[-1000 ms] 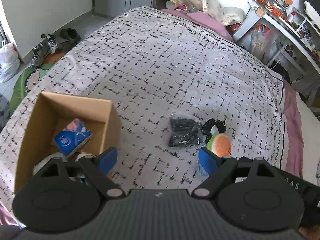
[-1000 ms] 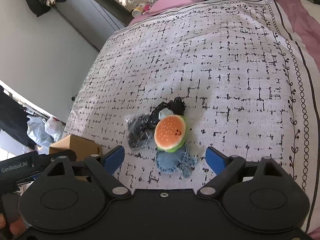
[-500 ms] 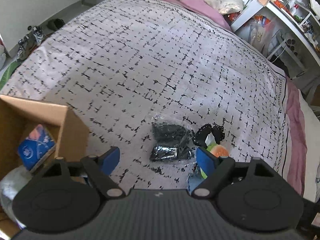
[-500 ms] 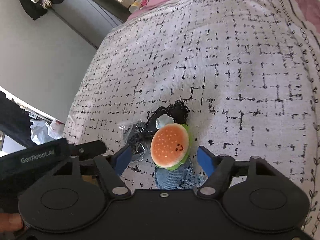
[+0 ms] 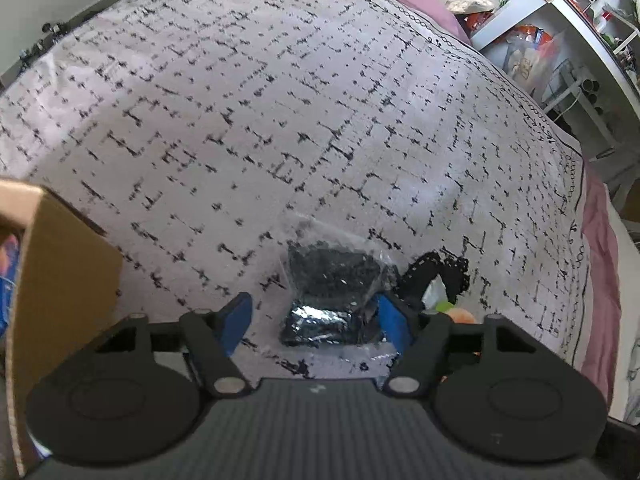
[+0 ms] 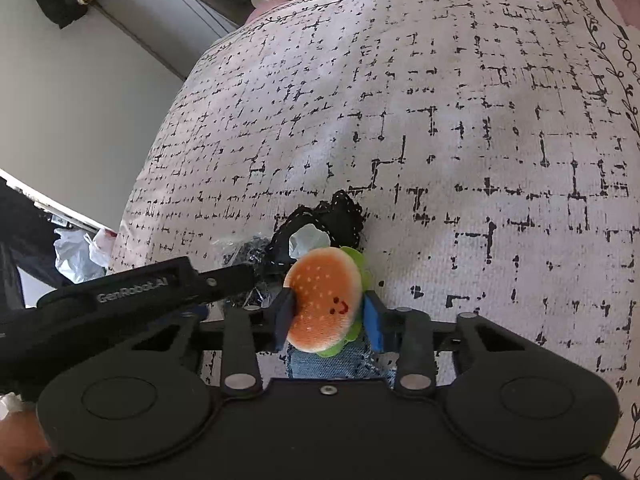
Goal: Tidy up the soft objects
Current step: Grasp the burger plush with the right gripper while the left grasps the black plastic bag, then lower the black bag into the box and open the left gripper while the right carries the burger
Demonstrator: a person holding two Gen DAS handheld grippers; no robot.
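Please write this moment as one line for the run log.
right gripper: jaws shut on burger plush | left gripper: jaws open around bagged black item | cardboard box: beside left gripper

plush burger (image 6: 324, 300) on denim scrap (image 6: 328, 362), beside bagged black fabric (image 5: 332, 292)

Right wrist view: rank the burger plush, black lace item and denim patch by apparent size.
1. Burger plush, largest, though nearest the camera.
2. Black lace item.
3. Denim patch, smallest showing; mostly hidden by the plush and right gripper, so its rank is unsure.
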